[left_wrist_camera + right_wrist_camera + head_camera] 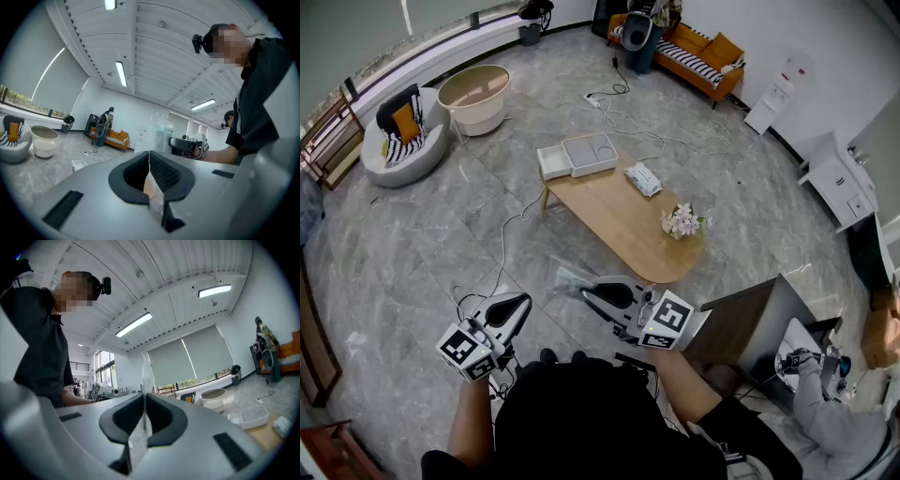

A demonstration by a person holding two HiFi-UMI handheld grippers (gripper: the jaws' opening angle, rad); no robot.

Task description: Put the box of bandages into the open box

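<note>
The box of bandages (643, 178) lies on the surface (609, 217) near the open box (578, 156), well apart from the left hand-held gripper (521, 304), pressed together, and the right hand-held gripper (587, 296), pinching a clear plastic sheet (143, 379); probably light, crushable card, best taken gently across its long sides

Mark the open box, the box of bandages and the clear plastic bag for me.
open box (555, 172), head view, its near white wall.
box of bandages (643, 178), head view, middle of its top.
clear plastic bag (569, 279), head view, its free end ahead of the jaws.
</note>
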